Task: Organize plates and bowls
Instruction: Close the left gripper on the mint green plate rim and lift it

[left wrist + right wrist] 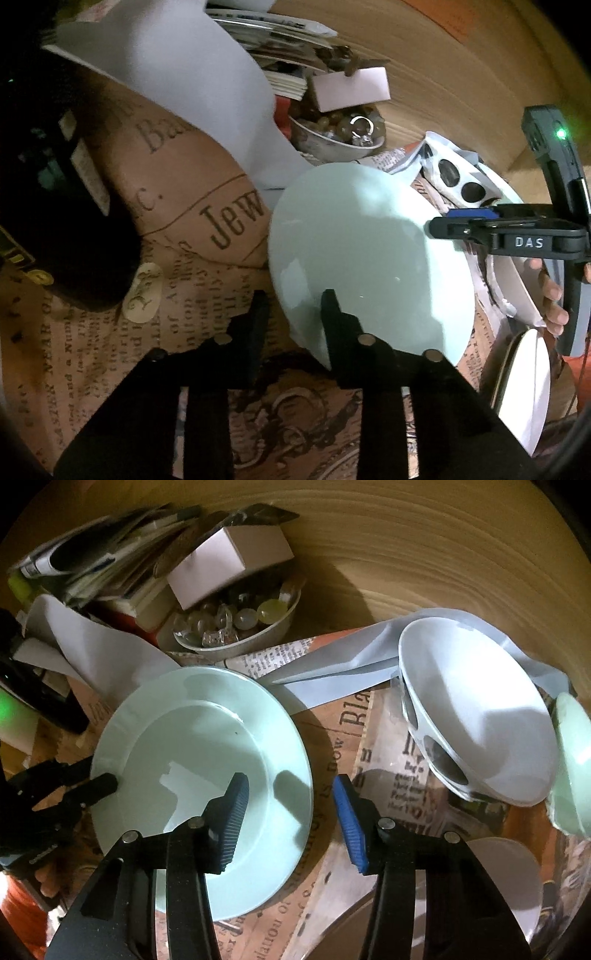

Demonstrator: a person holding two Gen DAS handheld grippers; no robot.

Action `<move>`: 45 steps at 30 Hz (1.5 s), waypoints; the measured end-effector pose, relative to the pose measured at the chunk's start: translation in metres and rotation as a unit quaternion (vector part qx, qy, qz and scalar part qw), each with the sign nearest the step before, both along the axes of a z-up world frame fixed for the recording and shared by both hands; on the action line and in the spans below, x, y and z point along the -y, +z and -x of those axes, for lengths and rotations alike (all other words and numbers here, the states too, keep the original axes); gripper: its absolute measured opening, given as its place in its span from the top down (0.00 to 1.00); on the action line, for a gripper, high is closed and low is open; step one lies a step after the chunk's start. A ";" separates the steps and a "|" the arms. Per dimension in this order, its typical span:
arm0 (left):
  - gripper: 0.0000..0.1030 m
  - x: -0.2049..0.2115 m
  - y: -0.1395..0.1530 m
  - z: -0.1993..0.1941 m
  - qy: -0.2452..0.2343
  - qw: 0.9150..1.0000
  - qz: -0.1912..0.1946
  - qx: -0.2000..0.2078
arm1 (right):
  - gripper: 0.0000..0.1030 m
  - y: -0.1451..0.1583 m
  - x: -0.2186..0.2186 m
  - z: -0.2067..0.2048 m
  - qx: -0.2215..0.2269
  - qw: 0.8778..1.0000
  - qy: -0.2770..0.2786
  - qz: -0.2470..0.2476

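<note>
Gripper work on one plate, both sides at once. Left gripper (291, 299) straddles the near rim of the pale green plate (369, 251): one finger over the plate's face, the other outside the edge, drawn close; whether the pads already press the rim I cannot tell. Right gripper (290, 801) stands spread across the opposite rim, blue pads (236, 805) not touching it, one over the well, one beyond the edge. Likely a two-handed lift, each side taking a rim so the plate stays level.

Plate lies flat on the newsprint-patterned counter (384, 768). To the right in the right wrist view, a white bowl (480, 716) with dark spots outside leans tilted on crumpled grey paper (332, 672); a second green dish (572, 760) is cut off at the frame edge. Behind: a bowl of glass stones (236, 624), a white box (229, 561), stacked papers (92, 561).

Dark corner at left in the left wrist view unreadable. White plate (524, 384) at lower right only partly seen.
</note>
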State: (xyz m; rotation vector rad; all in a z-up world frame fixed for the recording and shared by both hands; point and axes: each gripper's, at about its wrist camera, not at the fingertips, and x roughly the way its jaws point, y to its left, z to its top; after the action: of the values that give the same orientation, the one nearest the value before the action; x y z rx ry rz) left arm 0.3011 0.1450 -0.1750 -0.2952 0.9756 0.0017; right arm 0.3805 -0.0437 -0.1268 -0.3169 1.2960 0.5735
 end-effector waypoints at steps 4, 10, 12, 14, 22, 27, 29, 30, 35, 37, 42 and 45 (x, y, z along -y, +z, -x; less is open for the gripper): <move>0.79 0.003 0.000 -0.002 -0.007 1.000 0.004 0.001 | 0.73 -0.008 -0.013 0.004 -0.007 0.999 0.020 0.025; 0.80 0.000 0.001 0.002 -0.005 1.000 0.006 -0.001 | 0.78 -0.006 -0.015 0.007 -0.012 0.999 0.021 0.024; 0.80 -0.005 0.001 0.007 0.001 1.000 0.009 -0.003 | 0.78 -0.005 -0.014 0.007 -0.017 0.999 0.023 0.019; 0.80 -0.011 0.003 0.014 0.010 1.000 0.007 -0.002 | 0.79 -0.001 -0.014 0.014 -0.024 0.999 0.029 0.015; 0.80 -0.036 0.004 0.031 0.033 0.999 0.002 0.002 | 0.79 -0.003 -0.026 0.062 -0.052 0.996 0.072 0.012; 0.80 -0.031 0.006 0.044 0.020 1.000 -0.012 0.004 | 0.76 -0.008 -0.030 0.070 -0.051 0.997 0.060 0.014; 0.79 -0.028 0.007 0.050 0.015 1.000 -0.021 0.009 | 0.74 -0.011 -0.034 0.067 -0.050 0.997 0.056 0.015; 0.79 -0.026 0.007 0.051 0.013 1.000 -0.026 0.011 | 0.71 -0.012 -0.038 0.068 -0.046 0.997 0.055 0.016; 0.78 -0.022 0.004 0.050 0.001 1.000 -0.025 0.012 | 0.69 -0.013 -0.048 0.075 -0.033 0.998 0.045 0.013; 0.78 -0.021 0.004 0.049 0.002 1.000 -0.023 0.012 | 0.71 -0.015 -0.054 0.079 -0.025 0.999 0.039 0.011; 0.78 -0.019 0.009 0.059 0.007 1.000 -0.022 0.021 | 0.73 -0.005 -0.043 0.084 -0.009 0.999 0.037 0.000; 0.78 -0.016 0.015 0.068 0.008 0.999 -0.018 0.032 | 0.73 0.003 -0.038 0.091 0.003 0.999 0.034 -0.013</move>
State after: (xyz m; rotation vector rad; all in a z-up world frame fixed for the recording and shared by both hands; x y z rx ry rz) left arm 0.2336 0.1609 -0.1597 -0.2680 0.9092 0.0235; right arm 0.2895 -0.0053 -0.1235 -0.3422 1.2756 0.6462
